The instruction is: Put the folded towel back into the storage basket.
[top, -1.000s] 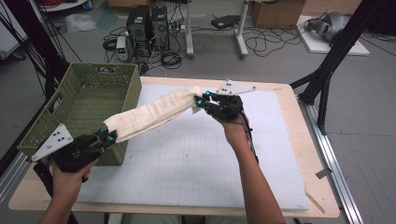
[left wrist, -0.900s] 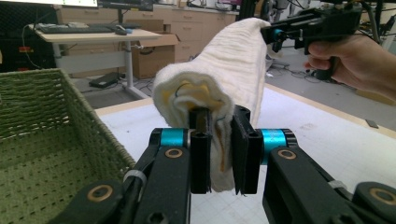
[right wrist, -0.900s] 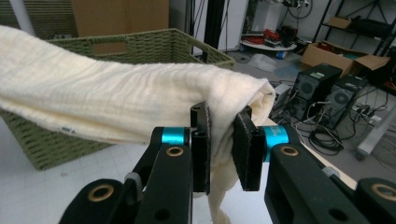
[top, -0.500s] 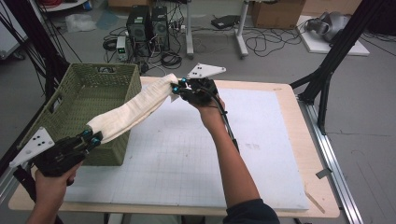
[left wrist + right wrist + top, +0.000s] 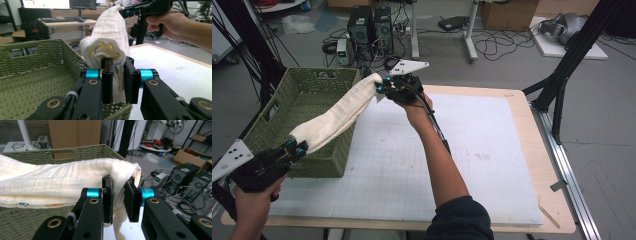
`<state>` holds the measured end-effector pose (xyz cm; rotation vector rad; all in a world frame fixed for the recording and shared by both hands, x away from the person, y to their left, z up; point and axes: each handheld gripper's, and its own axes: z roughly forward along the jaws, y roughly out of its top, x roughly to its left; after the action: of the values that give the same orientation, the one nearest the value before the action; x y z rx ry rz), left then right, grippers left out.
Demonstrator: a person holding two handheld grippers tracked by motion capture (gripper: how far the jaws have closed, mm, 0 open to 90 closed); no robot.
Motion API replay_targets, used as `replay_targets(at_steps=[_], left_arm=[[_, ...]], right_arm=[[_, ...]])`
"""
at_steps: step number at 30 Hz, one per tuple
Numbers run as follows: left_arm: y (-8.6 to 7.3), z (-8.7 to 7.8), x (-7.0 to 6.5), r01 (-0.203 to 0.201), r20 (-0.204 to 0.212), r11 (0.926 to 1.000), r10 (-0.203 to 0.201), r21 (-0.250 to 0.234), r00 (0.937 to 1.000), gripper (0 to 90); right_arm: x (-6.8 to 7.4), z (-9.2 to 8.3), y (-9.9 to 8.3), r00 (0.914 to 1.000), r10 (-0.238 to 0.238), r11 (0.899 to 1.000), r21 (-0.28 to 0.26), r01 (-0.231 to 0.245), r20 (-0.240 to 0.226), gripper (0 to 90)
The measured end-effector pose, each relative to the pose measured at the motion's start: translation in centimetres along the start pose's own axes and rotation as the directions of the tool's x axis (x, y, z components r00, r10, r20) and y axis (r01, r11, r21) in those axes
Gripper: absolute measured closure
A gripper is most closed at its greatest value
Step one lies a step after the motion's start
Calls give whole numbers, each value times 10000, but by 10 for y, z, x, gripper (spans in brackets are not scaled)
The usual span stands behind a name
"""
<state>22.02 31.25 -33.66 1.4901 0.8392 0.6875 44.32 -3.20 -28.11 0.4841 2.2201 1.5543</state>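
1. Two grippers were held above the table (image 5: 512, 150), one in each of the person's hands, with a folded cream towel (image 5: 337, 112) stretched between them.
2. At the near left corner of the table, the left gripper (image 5: 294, 148) was clenched on the lower end of the towel; in the left gripper view its jaws were seen pressed against a bunched fold of the cloth (image 5: 110, 53).
3. Raised above the far right corner of the basket, the right gripper (image 5: 381, 86) was closed on the upper end of the towel; in the right gripper view the cloth (image 5: 62, 185) was pinched between the two black jaws, with a loose corner hanging below them.
4. A green woven basket (image 5: 267, 117) was set on the left side of the table, and the towel was suspended over its right wall, sloping from far right down to near left.
5. A white gridded mat (image 5: 492, 165) was laid over the wooden tabletop.
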Motion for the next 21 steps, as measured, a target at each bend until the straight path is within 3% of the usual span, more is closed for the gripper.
replay_targets(at_steps=[14, 21], left_arm=[[2, -21, 17, 160, -662, 9998, -167, -113, 9977, 791], [3, -27, 28, 296, -1142, 9995, -304, -90, 9930, 791]], right_arm=[[7, 34, 13, 9976, 35, 10000, 27, -33, -685, 795], [8, 53, 17, 9957, 100, 9999, 56, -95, -922, 796]])
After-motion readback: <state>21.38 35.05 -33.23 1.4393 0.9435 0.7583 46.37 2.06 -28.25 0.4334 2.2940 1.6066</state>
